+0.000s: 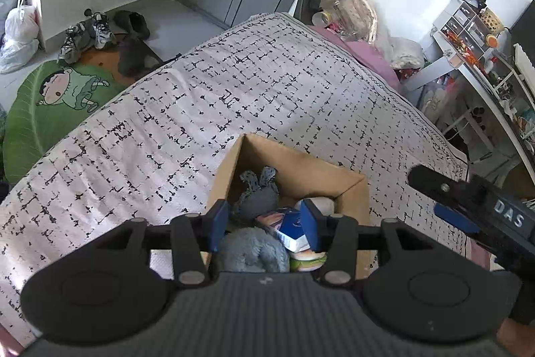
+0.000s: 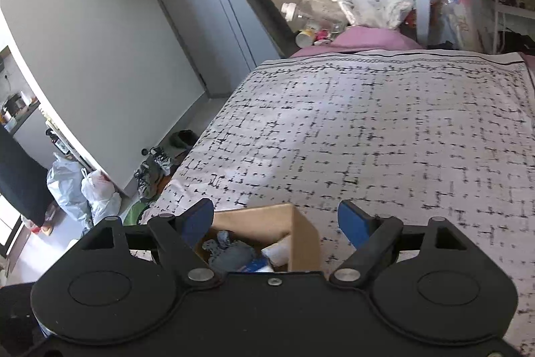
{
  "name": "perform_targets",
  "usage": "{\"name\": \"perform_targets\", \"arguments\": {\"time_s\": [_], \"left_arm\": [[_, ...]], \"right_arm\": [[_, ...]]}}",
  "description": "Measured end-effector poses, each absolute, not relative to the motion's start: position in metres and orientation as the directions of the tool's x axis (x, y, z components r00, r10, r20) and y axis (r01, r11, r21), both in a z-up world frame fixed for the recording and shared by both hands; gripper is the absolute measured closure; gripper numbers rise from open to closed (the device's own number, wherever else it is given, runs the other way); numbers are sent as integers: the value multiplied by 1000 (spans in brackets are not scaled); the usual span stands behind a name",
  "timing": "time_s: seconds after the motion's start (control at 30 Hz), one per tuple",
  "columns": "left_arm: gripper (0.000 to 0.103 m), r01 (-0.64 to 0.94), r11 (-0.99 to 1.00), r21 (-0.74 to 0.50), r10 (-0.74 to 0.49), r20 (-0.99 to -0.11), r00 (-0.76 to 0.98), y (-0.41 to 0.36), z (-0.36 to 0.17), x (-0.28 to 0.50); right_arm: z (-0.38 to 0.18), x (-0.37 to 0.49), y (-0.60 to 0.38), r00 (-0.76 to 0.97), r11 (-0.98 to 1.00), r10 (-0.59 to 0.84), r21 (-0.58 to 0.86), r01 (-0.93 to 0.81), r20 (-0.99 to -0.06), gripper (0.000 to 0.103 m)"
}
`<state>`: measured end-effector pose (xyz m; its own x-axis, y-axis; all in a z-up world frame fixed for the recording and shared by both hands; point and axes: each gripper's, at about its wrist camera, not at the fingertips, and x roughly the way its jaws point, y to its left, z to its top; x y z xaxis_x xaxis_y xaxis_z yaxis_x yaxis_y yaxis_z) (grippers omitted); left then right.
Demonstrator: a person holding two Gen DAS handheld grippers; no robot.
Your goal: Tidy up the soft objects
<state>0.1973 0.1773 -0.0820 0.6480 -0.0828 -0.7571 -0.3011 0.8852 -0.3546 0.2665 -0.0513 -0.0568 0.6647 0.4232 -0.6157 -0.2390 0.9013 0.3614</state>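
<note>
A bed (image 1: 234, 82) with a black-marked white cover carried an open cardboard box (image 1: 354, 189) of soft toys.

both wrist views angled down, close over shared cardboard box (image 1: 294, 179)

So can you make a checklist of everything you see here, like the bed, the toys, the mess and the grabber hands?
Surface: bed cover, white with black marks, bare past the box.
Job's things: cardboard box open on the bed, holding a grey bunny toy, a blue fluffy toy and a blue-and-white pack.
Clutter: shoes and plastic bags on the floor.
Grippers: left gripper open above the box; right gripper open, nothing between its fingers.
Cables: nothing seen.
Surroundings: green cartoon rug, crowded desk.
</note>
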Motion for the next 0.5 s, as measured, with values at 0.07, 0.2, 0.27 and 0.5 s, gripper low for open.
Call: {"name": "perform_targets", "arguments": {"time_s": [0.07,0.2,0.27,0.5], "left_arm": [[42,-302,892,-336,-64,-755,652,172,-76,195],[28,-286,907,-308,-45,-749,661,159,-64,189],[26,-276,912,-302,-48,-748,662,153,-59,186],[20,-250,934,-256,-31,-754,656,127,-43,172]], "right_arm": [[-53,262,-62,665,900,424,364,-238,-615,22],[-47,253,-81,661,901,425,363,-239,-618,22],[-46,249,-90,656,900,426,367,-235,-623,22],[-38,228,-120,657,903,417,370,-220,-628,14]]}}
